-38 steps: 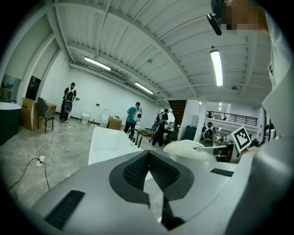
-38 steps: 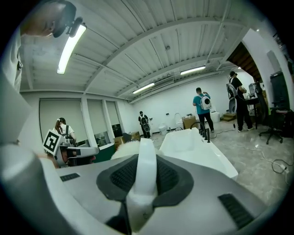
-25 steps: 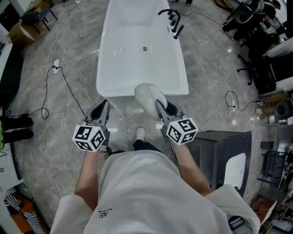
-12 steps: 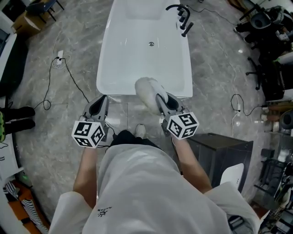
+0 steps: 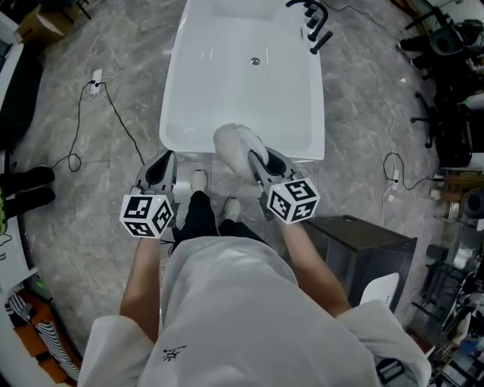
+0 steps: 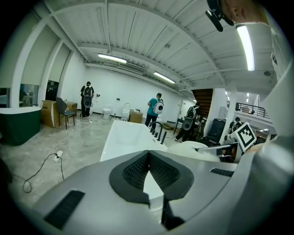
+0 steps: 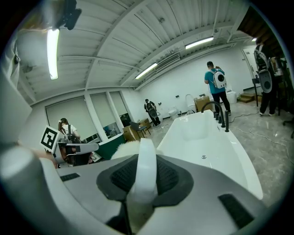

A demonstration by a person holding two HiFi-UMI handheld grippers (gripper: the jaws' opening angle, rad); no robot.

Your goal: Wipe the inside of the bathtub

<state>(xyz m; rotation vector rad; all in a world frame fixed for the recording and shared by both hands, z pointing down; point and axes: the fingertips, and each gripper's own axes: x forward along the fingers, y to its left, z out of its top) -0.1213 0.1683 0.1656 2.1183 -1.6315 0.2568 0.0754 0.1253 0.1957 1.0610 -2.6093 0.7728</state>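
The white bathtub runs away from me, with a drain in its floor and a black faucet on its far right rim. My right gripper hovers over the tub's near end, shut on the white handle of a fluffy white wiper. The wiper's head hangs above the near rim. My left gripper is shut and holds nothing, just short of the tub's near left corner. In the left gripper view its pads meet, with the tub beyond them.
A black cable and a plug socket lie on the marble floor left of the tub. A dark grey cabinet stands at my right. Chairs and equipment crowd the far right. Several people stand in the background beyond the tub.
The person has stepped closer to the tub's near end, one foot forward. The right gripper and wiper have shifted slightly left over the rim. Both grippers stay as they were.
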